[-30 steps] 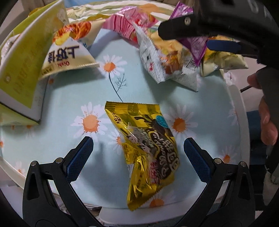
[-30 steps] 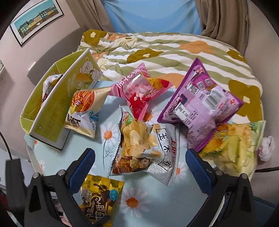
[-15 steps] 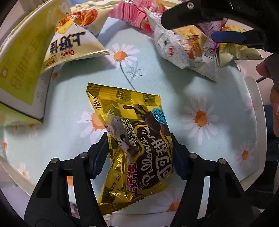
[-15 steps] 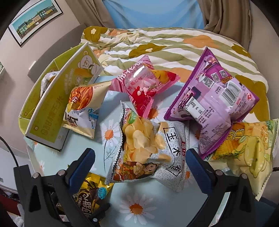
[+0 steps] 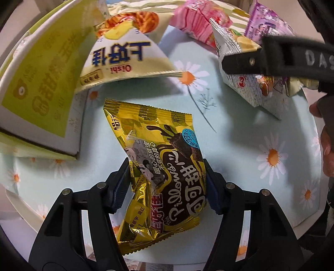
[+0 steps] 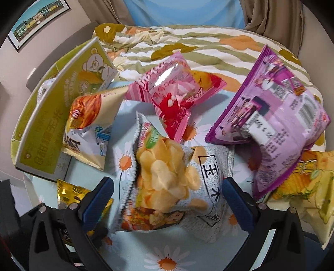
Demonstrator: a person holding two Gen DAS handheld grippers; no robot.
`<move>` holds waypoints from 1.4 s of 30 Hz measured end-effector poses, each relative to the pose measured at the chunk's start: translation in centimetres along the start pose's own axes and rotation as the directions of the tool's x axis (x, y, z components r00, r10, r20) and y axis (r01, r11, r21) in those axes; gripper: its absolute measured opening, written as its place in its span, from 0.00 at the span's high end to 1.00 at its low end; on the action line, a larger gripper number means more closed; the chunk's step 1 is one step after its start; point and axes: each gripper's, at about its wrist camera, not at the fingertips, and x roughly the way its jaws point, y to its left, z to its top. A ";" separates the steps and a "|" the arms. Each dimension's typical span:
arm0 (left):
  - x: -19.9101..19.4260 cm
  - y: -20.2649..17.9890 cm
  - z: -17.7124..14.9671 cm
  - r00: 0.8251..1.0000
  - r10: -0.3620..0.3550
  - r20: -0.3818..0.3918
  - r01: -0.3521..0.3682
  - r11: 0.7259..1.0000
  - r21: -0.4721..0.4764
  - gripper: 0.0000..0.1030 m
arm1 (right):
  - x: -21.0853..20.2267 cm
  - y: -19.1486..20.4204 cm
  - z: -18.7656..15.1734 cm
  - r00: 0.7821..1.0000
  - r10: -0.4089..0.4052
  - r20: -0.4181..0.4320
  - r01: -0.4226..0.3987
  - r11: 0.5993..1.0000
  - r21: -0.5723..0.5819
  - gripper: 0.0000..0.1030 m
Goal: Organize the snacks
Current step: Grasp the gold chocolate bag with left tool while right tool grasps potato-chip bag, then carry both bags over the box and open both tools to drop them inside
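gold snack packet [image 5: 165, 171] is clamped between the left gripper [image 5: 167, 185] pads, over the daisy tablecloth [image 5: 240, 133]. right gripper [image 6: 167, 200] is held wide apart around the grey chip bag [image 6: 167, 179], untouched.

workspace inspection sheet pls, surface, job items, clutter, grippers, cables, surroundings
surface: round table under a pale blue daisy-print cloth.
job's things: gold chocolate snack bag between the left gripper's pads; grey chip bag, pink bag, purple bag, yellow chip bag, white Oishi bag lying on the cloth; open green carton at the table's left edge.
clutter: nothing seen.
grippers: left gripper shut on the gold bag; right gripper open, pads either side of the grey chip bag.
cables: nothing seen.
surroundings: bed with floral quilt, curtains, framed picture.
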 end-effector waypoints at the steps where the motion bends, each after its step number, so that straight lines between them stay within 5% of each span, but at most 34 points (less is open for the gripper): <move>1: 0.0 0.3 0.1 1.000 0.001 0.000 -0.001 1.000 0.000 0.42 | 0.2 0.0 0.0 1.000 -0.002 -0.005 0.002 1.000 0.003 0.00; 10: -0.5 1.5 0.9 1.000 0.004 -0.001 -0.004 1.000 0.001 0.42 | 1.0 0.4 -0.1 1.000 -0.016 -0.008 0.016 1.000 0.010 0.05; 18: -0.3 -0.1 1.0 1.000 0.011 0.015 -0.011 1.000 0.010 0.42 | -0.8 1.1 -1.2 1.000 -0.011 0.030 0.011 1.000 -0.014 0.33; 30: -6.4 -0.8 1.0 0.994 0.005 0.112 -0.008 1.000 0.022 0.43 | -6.8 1.9 -2.1 0.993 0.024 0.114 -0.024 1.000 -0.001 0.36; 42: -17.2 4.2 4.6 0.936 0.012 0.352 -0.015 1.000 0.007 0.43 | -16.3 6.2 2.2 0.957 0.021 0.291 -0.001 0.998 -0.069 0.37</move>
